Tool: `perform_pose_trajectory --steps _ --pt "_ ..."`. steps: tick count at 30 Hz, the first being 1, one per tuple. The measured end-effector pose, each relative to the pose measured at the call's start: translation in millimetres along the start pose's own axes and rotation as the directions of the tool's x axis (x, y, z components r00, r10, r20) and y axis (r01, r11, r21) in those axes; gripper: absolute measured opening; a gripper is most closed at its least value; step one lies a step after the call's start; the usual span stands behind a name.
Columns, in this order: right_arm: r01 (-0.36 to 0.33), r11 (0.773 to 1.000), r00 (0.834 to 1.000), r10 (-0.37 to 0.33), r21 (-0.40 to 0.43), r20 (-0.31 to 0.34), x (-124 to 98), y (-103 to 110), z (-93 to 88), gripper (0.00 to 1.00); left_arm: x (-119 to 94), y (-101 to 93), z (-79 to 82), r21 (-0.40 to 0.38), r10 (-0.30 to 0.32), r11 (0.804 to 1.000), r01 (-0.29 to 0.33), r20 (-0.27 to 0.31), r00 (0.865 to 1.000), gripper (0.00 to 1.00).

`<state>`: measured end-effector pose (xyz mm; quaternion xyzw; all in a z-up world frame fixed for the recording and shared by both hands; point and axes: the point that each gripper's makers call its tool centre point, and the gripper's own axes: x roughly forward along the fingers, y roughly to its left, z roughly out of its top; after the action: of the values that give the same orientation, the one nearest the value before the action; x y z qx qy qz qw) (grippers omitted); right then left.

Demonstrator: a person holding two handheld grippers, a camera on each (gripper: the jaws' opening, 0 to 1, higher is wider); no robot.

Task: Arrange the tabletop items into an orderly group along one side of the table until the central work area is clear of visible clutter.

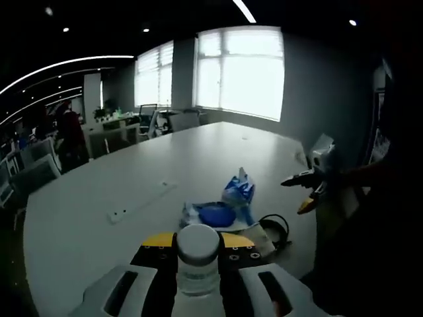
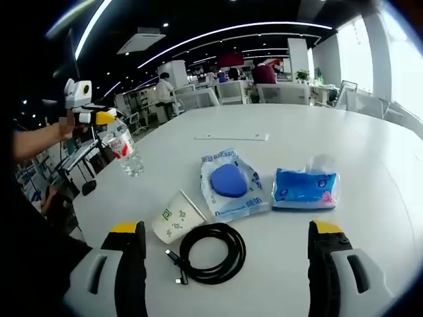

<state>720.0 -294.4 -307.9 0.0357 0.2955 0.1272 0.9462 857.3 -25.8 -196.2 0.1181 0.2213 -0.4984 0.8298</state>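
My left gripper (image 1: 198, 242) is shut on a clear water bottle (image 1: 198, 267) with a white cap, held up above the table edge. In the right gripper view that left gripper (image 2: 92, 119) hangs at the left with the bottle (image 2: 125, 150) tilted below it. My right gripper (image 2: 228, 264) stands open over the near table edge, nothing between its jaws. Just ahead of it lie a coiled black cable (image 2: 211, 253), a tipped paper cup (image 2: 175, 216), a clear packet holding a blue object (image 2: 230, 181) and a blue tissue pack (image 2: 305, 187).
A long white strip (image 2: 231, 137) lies further out on the large white table (image 2: 344, 139). Office desks, chairs and people stand beyond the far edge. A person's arm (image 2: 33, 142) reaches in at the left.
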Motion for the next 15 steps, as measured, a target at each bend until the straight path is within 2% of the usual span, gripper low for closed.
perform_pose_trajectory --steps 10,15 --pt "0.024 1.000 1.000 -0.024 0.008 0.000 0.9 1.1 -0.1 1.00 10.8 29.1 0.6 0.085 -0.095 0.991 0.100 -0.058 0.994 0.20" --pt "0.047 0.999 0.999 -0.047 0.022 -0.002 0.5 -2.1 -1.7 0.99 22.2 35.6 -8.2 0.156 -0.150 0.973 0.171 -0.136 0.979 0.20"
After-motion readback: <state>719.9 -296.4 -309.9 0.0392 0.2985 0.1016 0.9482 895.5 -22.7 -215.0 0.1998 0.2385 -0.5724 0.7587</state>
